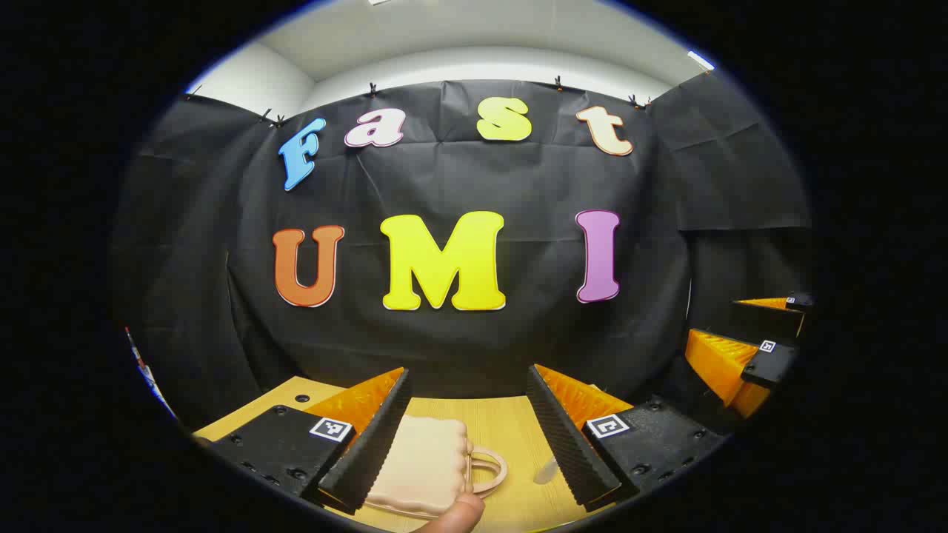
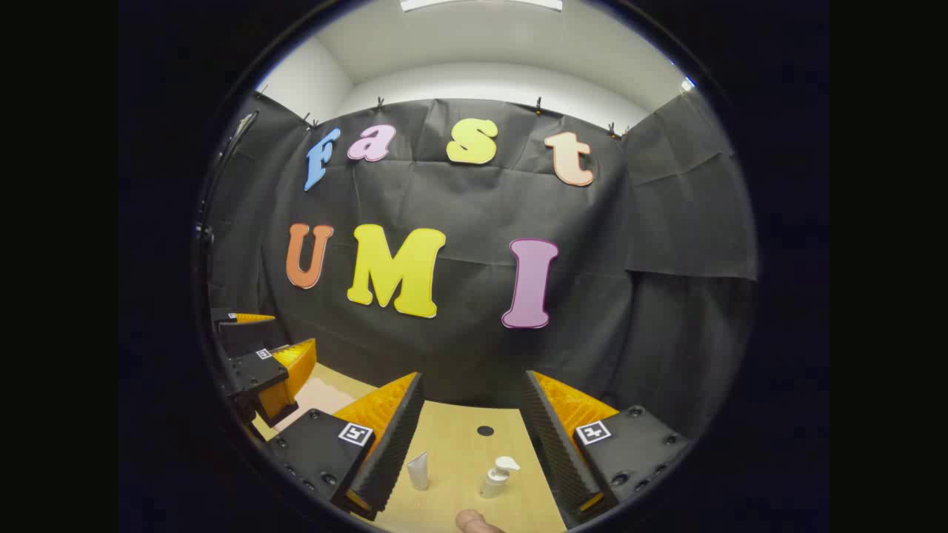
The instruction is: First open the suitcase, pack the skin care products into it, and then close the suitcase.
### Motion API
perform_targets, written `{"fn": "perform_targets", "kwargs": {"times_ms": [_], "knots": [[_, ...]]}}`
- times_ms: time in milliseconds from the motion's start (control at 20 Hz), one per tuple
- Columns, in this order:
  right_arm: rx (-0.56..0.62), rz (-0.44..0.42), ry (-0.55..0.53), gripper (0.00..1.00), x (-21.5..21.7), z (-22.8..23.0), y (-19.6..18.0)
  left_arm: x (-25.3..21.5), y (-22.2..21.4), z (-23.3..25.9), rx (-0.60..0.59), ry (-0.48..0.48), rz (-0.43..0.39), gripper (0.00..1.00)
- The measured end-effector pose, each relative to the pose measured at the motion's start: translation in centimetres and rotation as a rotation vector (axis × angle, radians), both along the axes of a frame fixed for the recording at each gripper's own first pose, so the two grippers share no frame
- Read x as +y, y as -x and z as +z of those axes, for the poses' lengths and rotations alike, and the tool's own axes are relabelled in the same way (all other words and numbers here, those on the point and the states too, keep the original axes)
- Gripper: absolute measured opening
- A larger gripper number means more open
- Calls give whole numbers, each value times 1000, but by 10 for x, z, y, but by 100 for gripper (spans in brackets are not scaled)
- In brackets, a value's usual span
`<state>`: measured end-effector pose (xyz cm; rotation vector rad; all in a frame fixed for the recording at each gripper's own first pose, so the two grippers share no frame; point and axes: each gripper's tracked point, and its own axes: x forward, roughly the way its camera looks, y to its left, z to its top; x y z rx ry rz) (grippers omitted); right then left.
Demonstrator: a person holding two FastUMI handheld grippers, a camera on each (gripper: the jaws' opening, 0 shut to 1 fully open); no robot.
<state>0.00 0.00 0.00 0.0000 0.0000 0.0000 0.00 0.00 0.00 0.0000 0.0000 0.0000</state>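
In the left gripper view the left tool has its fingers spread wide apart and holds nothing. Between them, low in the frame, one small cream suitcase lies flat and closed on the wooden bench. Its looped handle points toward the right of the frame, so its long axis runs roughly left to right. The tool's left finger overlaps the case's left edge in the picture; whether they touch cannot be told. A fingertip shows at the bottom edge, just below the case.

In the right gripper view the right tool is likewise wide open and empty, hovering over the bench. Two skin care products stand upright between its fingers, touching neither: one small white tube at lower centre-left, and one white pump bottle to its right, its nozzle pointing right. The two are near each other but apart. The left tool appears at the left edge of this view.
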Motion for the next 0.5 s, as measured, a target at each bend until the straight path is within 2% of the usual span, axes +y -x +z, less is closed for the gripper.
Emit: {"fn": "perform_targets", "kwargs": {"times_ms": [500], "knots": [[2,-14,-3,80,-5,-3,-3,-6,-6,-11,40,41,-2,99]]}}
